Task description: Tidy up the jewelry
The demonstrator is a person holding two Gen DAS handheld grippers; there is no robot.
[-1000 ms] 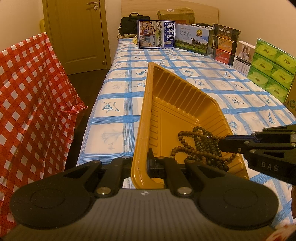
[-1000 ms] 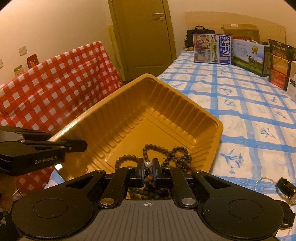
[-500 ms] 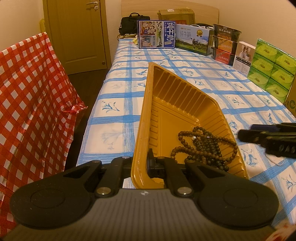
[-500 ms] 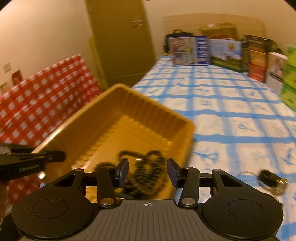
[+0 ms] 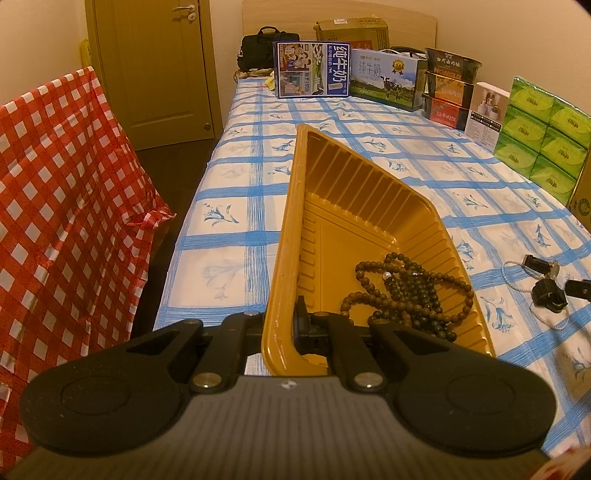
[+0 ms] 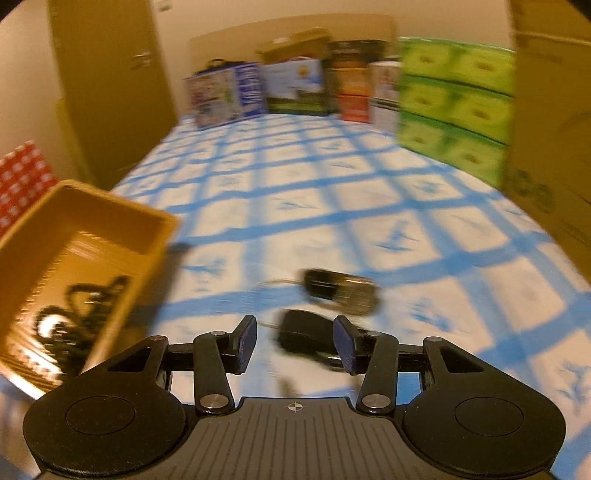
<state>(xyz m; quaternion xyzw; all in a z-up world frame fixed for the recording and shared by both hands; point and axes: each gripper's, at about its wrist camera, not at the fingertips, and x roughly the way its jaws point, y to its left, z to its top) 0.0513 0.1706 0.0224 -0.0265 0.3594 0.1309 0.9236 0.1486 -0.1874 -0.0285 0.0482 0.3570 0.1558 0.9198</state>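
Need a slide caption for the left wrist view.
Left gripper clamps the yellow tray's rim; bead strands lie inside.

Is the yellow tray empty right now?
No, a pile of brown bead strands lies in the near end of the yellow tray.

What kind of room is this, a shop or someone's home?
Most likely a home bedroom used for storage: a wooden headboard behind a bed-like surface under a blue checked cloth, an interior door, and stacked milk cartons.
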